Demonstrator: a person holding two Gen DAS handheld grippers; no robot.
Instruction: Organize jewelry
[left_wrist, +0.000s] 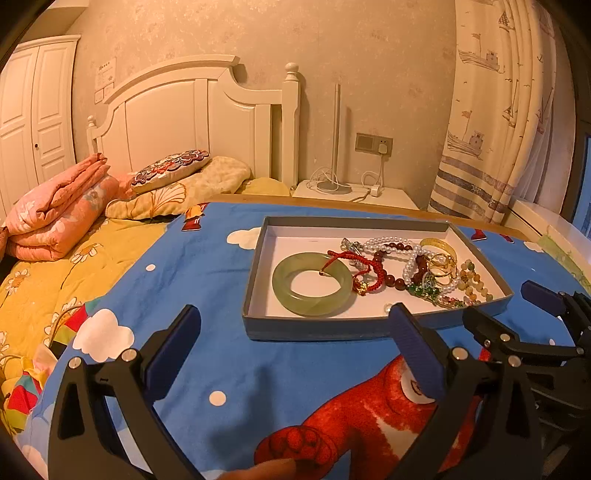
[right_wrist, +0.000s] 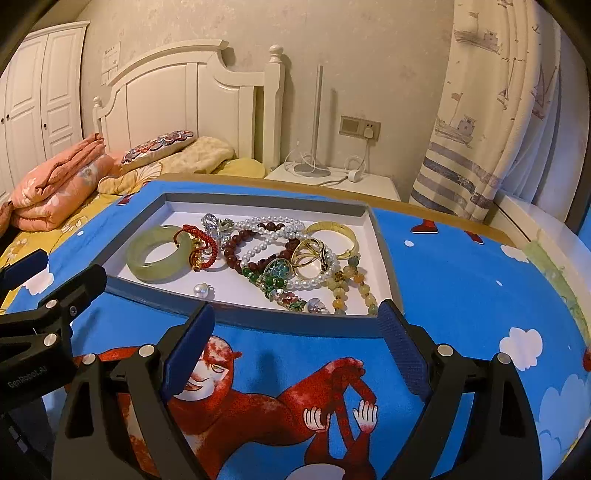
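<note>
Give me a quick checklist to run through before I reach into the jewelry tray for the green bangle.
1. Left hand-held gripper open and empty: ok.
2. Right hand-held gripper open and empty: ok.
3. Green bangle lying flat at the left end of the tray: ok.
4. Bangle free of other pieces: not ok, the red cord bracelet drapes over its rim.
5. Loose pearl clear of the bangle: ok.
6. Tray steady on the blue bedspread: cannot tell.

White lettering reading "GenRobot.AI" stands on the black body of the left gripper (right_wrist: 55, 273); the wall paper (right_wrist: 111, 57) is illegible.
</note>
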